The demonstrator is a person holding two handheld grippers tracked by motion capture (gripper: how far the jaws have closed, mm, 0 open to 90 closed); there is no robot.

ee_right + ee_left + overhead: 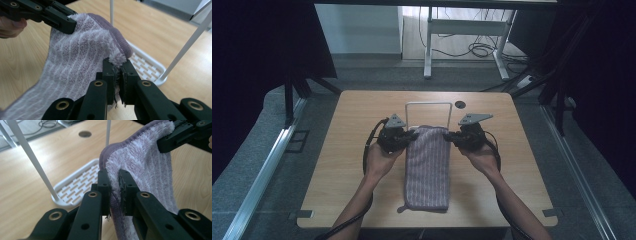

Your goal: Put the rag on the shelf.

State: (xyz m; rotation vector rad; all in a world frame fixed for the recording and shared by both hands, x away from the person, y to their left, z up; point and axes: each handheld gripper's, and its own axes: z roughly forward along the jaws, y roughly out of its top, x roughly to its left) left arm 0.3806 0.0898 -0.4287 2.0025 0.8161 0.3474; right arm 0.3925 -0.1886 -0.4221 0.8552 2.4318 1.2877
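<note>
Both grippers clamp the far corners of the fluffy lilac striped towel, left gripper and right gripper level, palms inward. The towel's long axis trails toward the person, just short of the white wire rack ahead, its bar crosswise.

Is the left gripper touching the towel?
Touching. In the left gripper view, the left gripper has its jaws closed on the towel edge, with fabric pinched between them.
</note>
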